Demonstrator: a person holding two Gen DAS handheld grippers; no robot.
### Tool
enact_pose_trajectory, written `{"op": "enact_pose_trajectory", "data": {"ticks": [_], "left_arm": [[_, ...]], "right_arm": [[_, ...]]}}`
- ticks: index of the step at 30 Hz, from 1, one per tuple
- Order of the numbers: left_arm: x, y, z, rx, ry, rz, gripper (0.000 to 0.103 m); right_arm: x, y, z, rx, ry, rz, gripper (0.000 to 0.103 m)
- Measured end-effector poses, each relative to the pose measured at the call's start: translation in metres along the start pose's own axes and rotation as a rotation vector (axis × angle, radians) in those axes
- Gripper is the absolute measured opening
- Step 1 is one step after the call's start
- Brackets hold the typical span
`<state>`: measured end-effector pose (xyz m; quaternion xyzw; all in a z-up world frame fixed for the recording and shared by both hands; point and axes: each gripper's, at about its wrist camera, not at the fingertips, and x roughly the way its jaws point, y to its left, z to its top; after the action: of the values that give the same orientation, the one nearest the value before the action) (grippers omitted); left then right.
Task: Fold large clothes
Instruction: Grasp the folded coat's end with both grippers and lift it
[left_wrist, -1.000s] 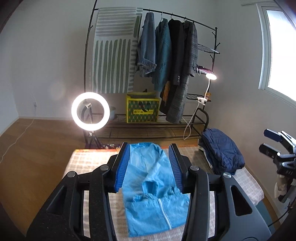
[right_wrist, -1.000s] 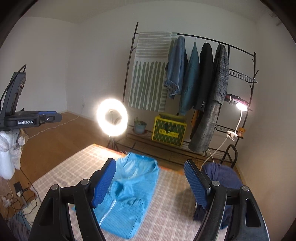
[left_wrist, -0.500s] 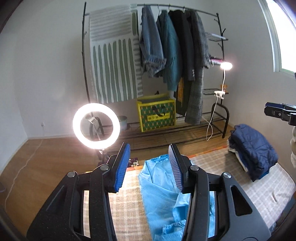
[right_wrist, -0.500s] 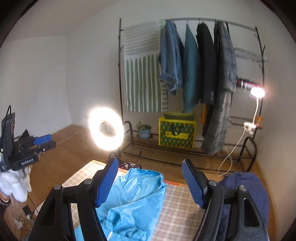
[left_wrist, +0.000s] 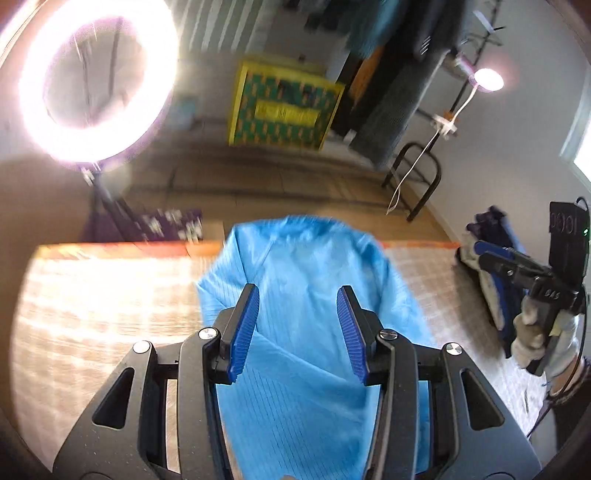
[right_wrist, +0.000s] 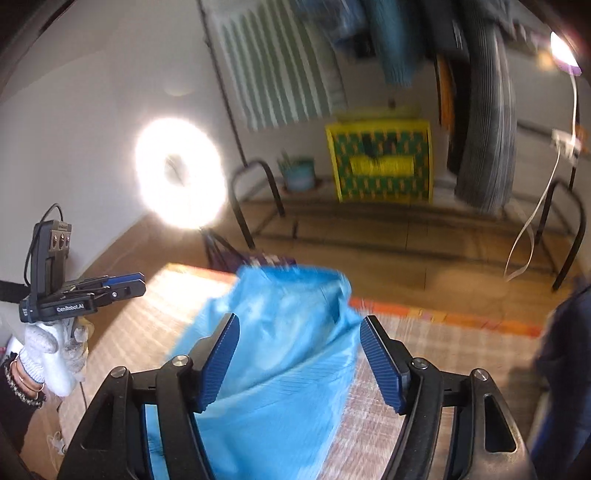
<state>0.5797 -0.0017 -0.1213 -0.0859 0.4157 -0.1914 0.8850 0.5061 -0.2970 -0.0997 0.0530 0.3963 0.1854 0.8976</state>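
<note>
A large light-blue jacket (left_wrist: 314, 295) lies on a checkered table (left_wrist: 92, 302), its collar end toward the far edge. It also shows in the right wrist view (right_wrist: 288, 350). My left gripper (left_wrist: 297, 325) is open and empty, hovering above the jacket's middle. My right gripper (right_wrist: 299, 358) is open and empty, over the jacket's upper part. The right gripper also shows at the right of the left wrist view (left_wrist: 517, 266), and the left gripper at the left of the right wrist view (right_wrist: 110, 288). Both views are motion-blurred.
A bright ring light (left_wrist: 92, 77) stands beyond the table's far left. A clothes rack with hanging coats (right_wrist: 480, 110) and a yellow-green box (left_wrist: 284, 107) stand behind. A folded dark-blue jacket (left_wrist: 495, 258) sits at the table's right end. A small lamp (left_wrist: 487, 79) glows at right.
Both grippers have dropped and tilted down toward the jacket, coming close over it. Their jaws stay open. The jacket lies as before.
</note>
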Motion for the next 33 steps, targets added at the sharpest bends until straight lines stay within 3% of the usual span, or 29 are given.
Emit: {"op": "enact_pose_trajectory", "data": {"ticks": [10,17,22,25,27,28,30,31,33], "left_arm": [[0.117,0.056,0.033,-0.109,0.100,-0.013,0.045],[0.159,0.079,0.045,-0.194,0.127,-0.032,0.045],[0.174,0.080,0.048,-0.192,0.142,-0.041,0.045],[0.176,0.076,0.049,-0.176,0.134,-0.027,0.045],[0.177,0.074,0.050,-0.172,0.124,-0.015,0.044],[0.177,0.072,0.050,-0.164,0.119,-0.010,0.036],[0.180,0.068,0.048,-0.139,0.122,0.004,0.014],[0.180,0.065,0.047,-0.124,0.120,0.013,0.013],[0.175,0.059,0.047,-0.098,0.099,0.026,0.006]], "right_arm": [[0.121,-0.055,-0.005,0.036,0.120,0.010,0.071],[0.157,-0.066,0.008,0.070,0.167,0.048,0.070],[0.171,-0.066,0.010,0.070,0.198,0.066,0.070],[0.177,-0.058,0.015,0.046,0.206,0.067,0.065],[0.182,-0.052,0.016,0.039,0.214,0.078,0.053],[0.185,-0.048,0.016,0.031,0.220,0.078,0.042],[0.188,-0.039,0.016,-0.005,0.220,0.040,0.033],[0.189,-0.035,0.016,-0.016,0.221,0.024,0.023],[0.188,-0.030,0.015,-0.026,0.213,0.011,0.015]]}}
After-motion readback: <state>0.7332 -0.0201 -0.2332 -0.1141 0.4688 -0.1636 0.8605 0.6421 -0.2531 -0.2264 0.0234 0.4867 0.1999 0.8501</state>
